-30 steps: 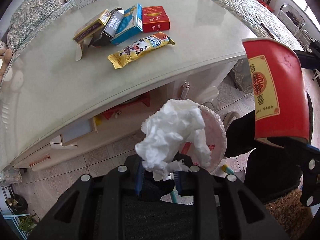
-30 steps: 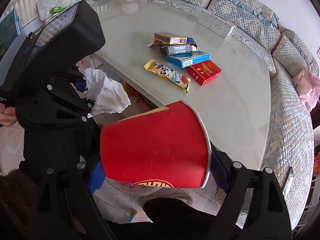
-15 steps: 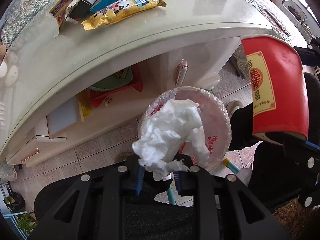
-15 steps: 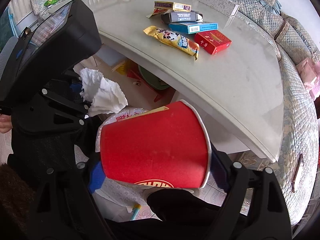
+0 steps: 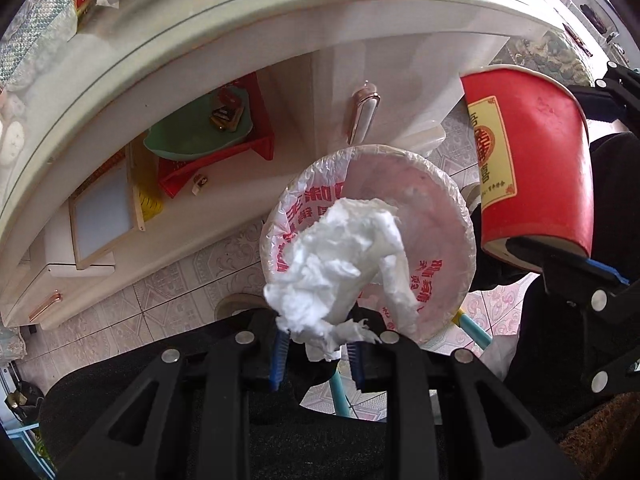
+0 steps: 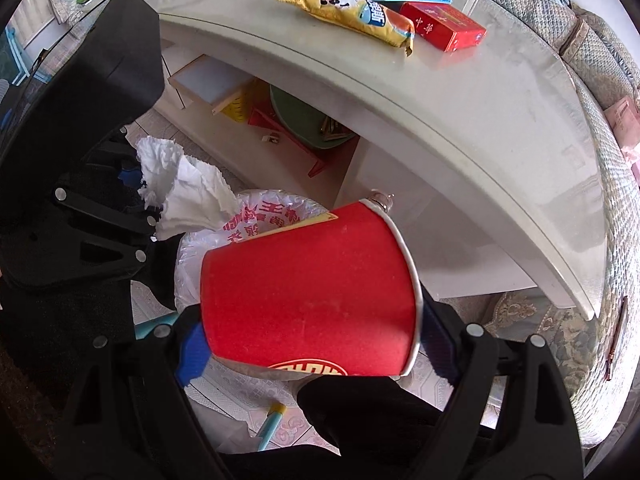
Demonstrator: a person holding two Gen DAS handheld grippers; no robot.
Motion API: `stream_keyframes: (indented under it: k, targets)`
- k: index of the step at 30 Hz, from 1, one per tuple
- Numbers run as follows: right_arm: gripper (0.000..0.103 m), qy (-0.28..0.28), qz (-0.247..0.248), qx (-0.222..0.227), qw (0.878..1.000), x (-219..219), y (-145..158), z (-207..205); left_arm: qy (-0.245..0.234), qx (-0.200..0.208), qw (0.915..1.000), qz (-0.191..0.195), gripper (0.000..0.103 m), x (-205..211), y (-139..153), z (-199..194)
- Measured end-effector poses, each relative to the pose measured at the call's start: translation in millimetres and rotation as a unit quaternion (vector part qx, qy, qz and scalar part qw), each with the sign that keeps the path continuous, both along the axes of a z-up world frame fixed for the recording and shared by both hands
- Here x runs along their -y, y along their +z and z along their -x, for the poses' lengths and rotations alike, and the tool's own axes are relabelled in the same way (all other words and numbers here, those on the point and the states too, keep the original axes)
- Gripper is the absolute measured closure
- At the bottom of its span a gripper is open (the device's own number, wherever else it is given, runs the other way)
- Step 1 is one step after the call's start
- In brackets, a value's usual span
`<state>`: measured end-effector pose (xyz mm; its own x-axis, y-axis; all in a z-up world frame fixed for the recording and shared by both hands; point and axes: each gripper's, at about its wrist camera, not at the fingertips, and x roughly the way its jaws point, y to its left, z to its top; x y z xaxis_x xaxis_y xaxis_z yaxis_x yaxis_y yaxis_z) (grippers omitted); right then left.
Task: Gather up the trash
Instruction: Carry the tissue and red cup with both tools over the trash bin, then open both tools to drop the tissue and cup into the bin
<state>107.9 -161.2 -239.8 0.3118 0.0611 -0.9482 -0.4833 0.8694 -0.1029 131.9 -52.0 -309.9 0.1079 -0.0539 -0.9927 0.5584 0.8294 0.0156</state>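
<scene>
A crumpled white tissue (image 5: 340, 268) is pinched in my left gripper (image 5: 318, 354), which is shut on it and points straight down over a round trash bin (image 5: 448, 208) lined with a clear bag with red print. From the right wrist view the same tissue (image 6: 188, 192) hangs over the bin's left rim (image 6: 256, 216). My right gripper (image 6: 312, 352) is shut on a red paper cup (image 6: 308, 296) lying sideways between its blue pads, just above the bin; the cup (image 5: 532, 164) shows at the right of the left wrist view.
A pale table (image 6: 480, 112) stands just beyond the bin, bearing a yellow snack wrapper (image 6: 352, 14), a red box (image 6: 444, 26) and other small boxes. Under it sit a green bowl (image 5: 192, 136) on a red tray and a drawer handle (image 5: 362, 116). Sofa cushions (image 6: 616, 240) curve around the far side.
Both grippers have sunk from above the tabletop to below its edge, carrying the tissue and the cup. The bin has grown larger beneath them. Neither grip has changed.
</scene>
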Motion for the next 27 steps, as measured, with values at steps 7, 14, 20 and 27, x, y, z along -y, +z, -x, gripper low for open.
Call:
stream_keyframes:
  k: [7,14,20,27]
  targets:
    - [0.019,0.006,0.000,-0.024,1.000,1.2,-24.8,-3.3,-0.012,-0.015,0.9996,-0.019,0.078,3.6,-23.9,-4.6]
    - [0.019,0.005,-0.005,-0.052,0.999,0.0,-46.9,-12.2,-0.015,-0.041,0.9988,-0.023,0.078,4.5,-45.3,-10.2]
    - [0.019,-0.003,-0.003,-0.082,0.997,5.6,-71.5,-18.8,-0.008,-0.075,0.9970,-0.017,0.078,6.7,-68.1,-19.3]
    - [0.019,0.003,0.012,-0.112,0.994,1.6,-103.6,-25.4,-0.005,-0.104,0.9941,-0.030,0.078,10.6,-99.2,-27.9]
